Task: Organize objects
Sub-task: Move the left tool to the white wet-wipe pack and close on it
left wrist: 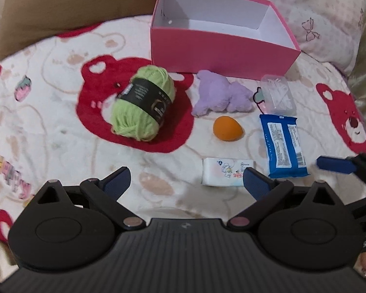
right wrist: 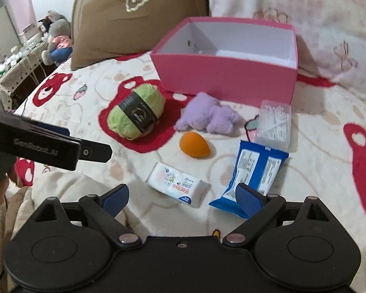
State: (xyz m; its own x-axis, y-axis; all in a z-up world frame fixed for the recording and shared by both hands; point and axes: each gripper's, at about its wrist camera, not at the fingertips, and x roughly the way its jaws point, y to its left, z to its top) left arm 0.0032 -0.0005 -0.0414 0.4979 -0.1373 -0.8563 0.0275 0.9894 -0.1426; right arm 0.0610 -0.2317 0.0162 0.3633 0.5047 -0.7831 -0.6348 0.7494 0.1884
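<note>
Two open-jawed grippers, nothing held

On the bed (left wrist: 48, 127), the open box (left wrist: 222, 48) stands farthest back, with pillows (left wrist: 324, 12) behind it. Just before its front wall lie, from left to right, the ball of yarn (left wrist: 142, 102), the plush toy (left wrist: 222, 95) and the case of cotton swabs (left wrist: 279, 94). The egg-shaped sponge (left wrist: 228, 128) sits before the plush toy. The large wipes pack (left wrist: 284, 145) lies right of the sponge, its far end touching the swab case. The small tissue pack (left wrist: 225, 174) lies nearest, before the sponge and left of the wipes pack.
</note>
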